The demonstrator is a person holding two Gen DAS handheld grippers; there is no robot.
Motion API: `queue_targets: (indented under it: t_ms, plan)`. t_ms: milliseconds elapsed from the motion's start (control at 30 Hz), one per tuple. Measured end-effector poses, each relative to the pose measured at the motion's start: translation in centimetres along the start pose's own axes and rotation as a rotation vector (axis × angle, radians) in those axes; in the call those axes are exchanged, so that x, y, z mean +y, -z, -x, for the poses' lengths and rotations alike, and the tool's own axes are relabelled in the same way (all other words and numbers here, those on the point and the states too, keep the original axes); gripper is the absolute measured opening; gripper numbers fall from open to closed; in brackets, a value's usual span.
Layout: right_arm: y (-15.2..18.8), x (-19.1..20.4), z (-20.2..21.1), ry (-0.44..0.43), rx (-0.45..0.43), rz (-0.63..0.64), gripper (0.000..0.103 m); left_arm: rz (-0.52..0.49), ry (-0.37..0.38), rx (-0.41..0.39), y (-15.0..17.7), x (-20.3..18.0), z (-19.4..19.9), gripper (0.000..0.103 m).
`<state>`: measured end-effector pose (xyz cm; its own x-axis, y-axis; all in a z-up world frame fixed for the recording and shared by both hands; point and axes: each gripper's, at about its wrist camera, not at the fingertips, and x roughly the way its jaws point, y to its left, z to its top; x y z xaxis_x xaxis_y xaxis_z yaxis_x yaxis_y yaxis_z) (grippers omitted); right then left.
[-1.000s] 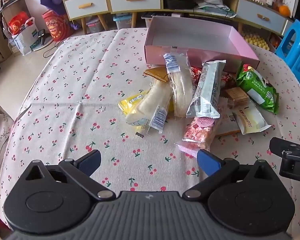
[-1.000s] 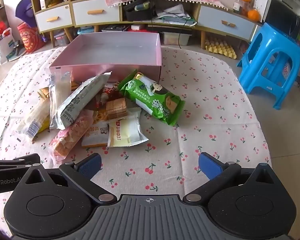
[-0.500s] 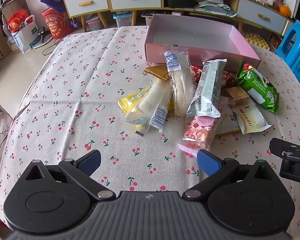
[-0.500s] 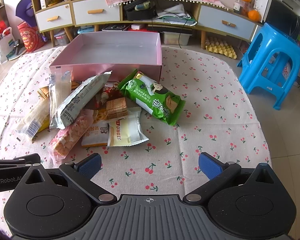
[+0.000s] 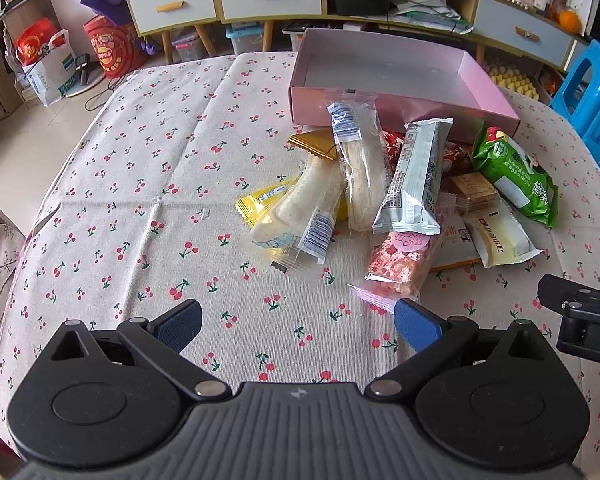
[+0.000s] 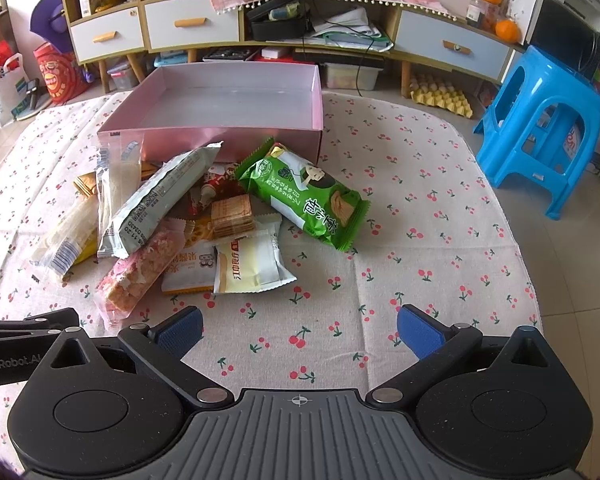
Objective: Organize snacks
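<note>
A pile of wrapped snacks lies on the cherry-print tablecloth in front of an empty pink box (image 5: pixel 400 100) (image 6: pixel 220 136). The pile holds a green bag (image 5: pixel 516 176) (image 6: pixel 304 196), a grey-white bar (image 5: pixel 416 176) (image 6: pixel 156 204), a pink bar (image 5: pixel 400 260) (image 6: pixel 140 272), a cream pack (image 5: pixel 500 236) (image 6: pixel 248 264), clear-wrapped cakes (image 5: pixel 360 160) and a yellow pack (image 5: pixel 260 200). My left gripper (image 5: pixel 296 326) is open and empty, just short of the pink bar. My right gripper (image 6: pixel 298 328) is open and empty, near the cream pack.
A blue plastic stool (image 6: pixel 540 128) stands off the table's right side. A low cabinet with drawers (image 6: pixel 188 28) runs along the back wall. Bags (image 5: pixel 44 60) sit on the floor at far left. The tablecloth (image 5: pixel 140 200) is bare left of the pile.
Both grippers have edged slightly forward toward the snack pile. Both stay open and nothing on the table has moved.
</note>
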<state>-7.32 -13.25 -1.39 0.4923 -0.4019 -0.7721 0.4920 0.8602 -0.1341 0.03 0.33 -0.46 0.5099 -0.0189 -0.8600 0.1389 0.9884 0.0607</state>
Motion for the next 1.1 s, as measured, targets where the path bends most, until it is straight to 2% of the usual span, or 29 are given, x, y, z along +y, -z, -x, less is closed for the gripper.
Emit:
queue_targets:
  t_ms: [633, 1100]
  plan:
    - [-0.03, -0.15, -0.04, 0.005, -0.001, -0.001, 0.103, 0.001, 0.007, -0.004, -0.1, 0.07, 0.19, 0.103]
    - [-0.49, -0.82, -0.21, 0.056, -0.021, 0.0, 0.103, -0.005, 0.015, -0.022, -0.19, 0.03, 0.39, 0.103]
